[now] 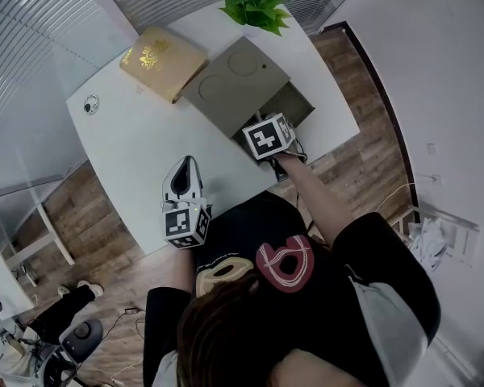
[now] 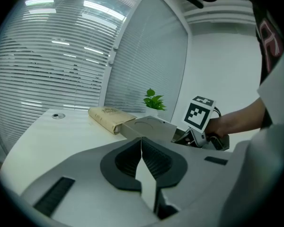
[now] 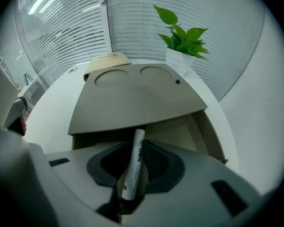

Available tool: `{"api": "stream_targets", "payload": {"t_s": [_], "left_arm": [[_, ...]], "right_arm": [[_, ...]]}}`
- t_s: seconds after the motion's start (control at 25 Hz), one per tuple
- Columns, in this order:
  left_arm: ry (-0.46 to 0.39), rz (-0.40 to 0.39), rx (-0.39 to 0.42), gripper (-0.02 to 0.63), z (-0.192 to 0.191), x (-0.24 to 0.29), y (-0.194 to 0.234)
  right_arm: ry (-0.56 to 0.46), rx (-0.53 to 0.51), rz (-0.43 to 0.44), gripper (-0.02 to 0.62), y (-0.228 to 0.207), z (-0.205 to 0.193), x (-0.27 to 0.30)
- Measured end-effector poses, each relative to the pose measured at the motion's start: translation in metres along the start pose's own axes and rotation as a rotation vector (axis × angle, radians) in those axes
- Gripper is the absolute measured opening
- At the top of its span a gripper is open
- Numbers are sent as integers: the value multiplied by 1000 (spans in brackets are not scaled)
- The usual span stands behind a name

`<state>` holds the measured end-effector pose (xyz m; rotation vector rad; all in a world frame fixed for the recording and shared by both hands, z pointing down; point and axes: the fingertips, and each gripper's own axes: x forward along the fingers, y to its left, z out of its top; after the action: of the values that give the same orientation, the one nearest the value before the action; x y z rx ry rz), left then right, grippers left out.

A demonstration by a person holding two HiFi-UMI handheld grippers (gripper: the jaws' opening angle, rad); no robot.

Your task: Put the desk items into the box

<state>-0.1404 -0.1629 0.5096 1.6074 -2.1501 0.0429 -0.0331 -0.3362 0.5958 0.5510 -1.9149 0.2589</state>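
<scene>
A grey-brown box (image 1: 302, 105) stands at the desk's right edge, its lid (image 1: 234, 83) swung back to the left. My right gripper (image 3: 137, 143) points down over the open box (image 3: 184, 131) and is shut on a white pen (image 3: 134, 164), which lies lengthwise between the pads with its tip toward the box. In the head view only that gripper's marker cube (image 1: 268, 135) shows above the box. My left gripper (image 1: 185, 169) hovers over the desk's near edge, shut and empty (image 2: 141, 143). From it I see the right gripper (image 2: 195, 135) at the box (image 2: 149, 126).
A gold-covered book (image 1: 161, 59) lies left of the lid. A potted plant (image 1: 254, 5) stands at the desk's far end behind the box. A round cable grommet (image 1: 90, 103) sits near the far left corner. The white desk (image 1: 137, 151) drops to wooden floor all round.
</scene>
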Motion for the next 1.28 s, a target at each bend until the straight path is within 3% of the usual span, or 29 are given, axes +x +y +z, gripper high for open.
{"api": "stream_targets", "payload": {"t_s": [0.36,0.64,0.88,1.04,1.28], "left_arm": [[-22,-12,21,18,9,-2,-1],[-18,-8,25,18,7,-3,0],[-23,7,23,18,7,-6,3],[-24,20,21,18,5,-12,6],[-30,28,14,18,4,-16,9]], "right_arm": [[95,-135,13,80,8,-1,8],[73,-40,91,78,5,-1,7],[84,-20,116,80,5,-2,8],[102,21,163,138,11,-7,10],[92,39,171,169,13,-7,7]]}}
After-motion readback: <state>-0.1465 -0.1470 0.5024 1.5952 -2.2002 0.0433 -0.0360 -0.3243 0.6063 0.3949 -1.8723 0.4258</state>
